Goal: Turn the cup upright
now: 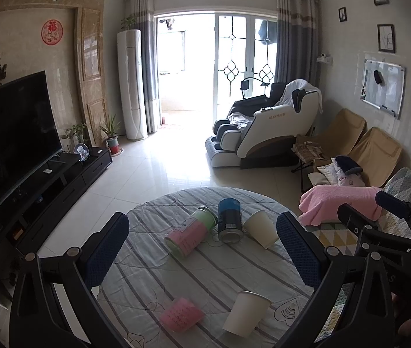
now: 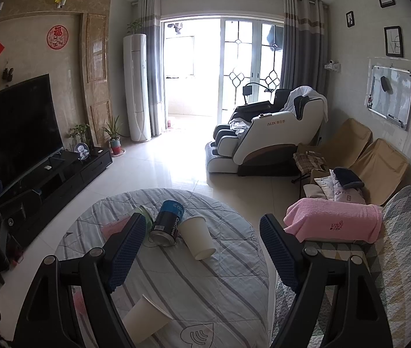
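Observation:
Two white paper cups are on the round table. The near cup (image 1: 246,313) stands upright with its rim up; it also shows in the right wrist view (image 2: 147,322). The far cup (image 1: 260,229) lies on its side beside the cans, and it also shows in the right wrist view (image 2: 196,239). My left gripper (image 1: 202,249) is open and empty above the table's near half. My right gripper (image 2: 202,249) is open and empty, above the table's right part; it shows at the right of the left wrist view (image 1: 379,220).
A striped cloth covers the round table (image 1: 153,272). A pink and green can (image 1: 190,235) and a dark blue can (image 1: 229,220) lie on their sides at its middle. A pink note (image 1: 180,313) lies near the front. A sofa with a pink towel (image 2: 336,223) stands at the right.

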### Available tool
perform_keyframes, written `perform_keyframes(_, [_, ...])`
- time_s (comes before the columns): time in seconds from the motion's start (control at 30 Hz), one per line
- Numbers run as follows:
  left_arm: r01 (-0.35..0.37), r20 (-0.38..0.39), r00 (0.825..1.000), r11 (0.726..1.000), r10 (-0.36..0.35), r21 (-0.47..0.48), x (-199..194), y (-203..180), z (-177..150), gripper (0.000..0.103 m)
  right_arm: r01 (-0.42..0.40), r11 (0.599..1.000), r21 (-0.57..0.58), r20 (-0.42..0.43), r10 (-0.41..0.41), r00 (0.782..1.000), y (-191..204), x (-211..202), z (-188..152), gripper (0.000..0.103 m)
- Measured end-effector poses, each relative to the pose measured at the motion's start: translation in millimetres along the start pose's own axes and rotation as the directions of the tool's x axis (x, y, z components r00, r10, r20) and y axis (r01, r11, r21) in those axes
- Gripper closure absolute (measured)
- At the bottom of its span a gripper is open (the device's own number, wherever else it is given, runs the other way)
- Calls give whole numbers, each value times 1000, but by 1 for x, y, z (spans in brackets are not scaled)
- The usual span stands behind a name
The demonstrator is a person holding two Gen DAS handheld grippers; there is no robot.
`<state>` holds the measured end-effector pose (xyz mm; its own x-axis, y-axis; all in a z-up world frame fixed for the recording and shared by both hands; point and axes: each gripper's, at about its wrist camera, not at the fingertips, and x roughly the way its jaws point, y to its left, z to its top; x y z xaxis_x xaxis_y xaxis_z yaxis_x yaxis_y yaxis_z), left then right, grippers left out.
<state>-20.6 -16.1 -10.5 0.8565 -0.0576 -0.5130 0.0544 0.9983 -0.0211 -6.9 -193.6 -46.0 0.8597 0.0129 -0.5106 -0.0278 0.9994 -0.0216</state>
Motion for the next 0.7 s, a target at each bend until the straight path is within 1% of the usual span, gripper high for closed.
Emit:
perform_keyframes(0.27, [-8, -11, 1000, 1000, 8, -5, -3, 6, 1, 0, -8, 1000, 0, -7, 8, 1000, 2, 1, 0, 21])
perform_keyframes(0.47, [-27, -55, 998, 999, 26, -22, 5, 24, 5, 0, -45, 999, -16, -34, 45, 998, 14, 11, 9, 21])
perform_keyframes(0.6, [-27, -124, 992, 999, 23, -30, 21, 36, 6, 0, -88, 996, -15, -73, 87, 994, 24, 25, 22, 21])
perform_keyframes(0.7, [-50, -194, 980, 998, 44, -29, 35, 46, 6, 0, -108, 994, -19, -121, 105, 987, 30, 40, 30, 21])
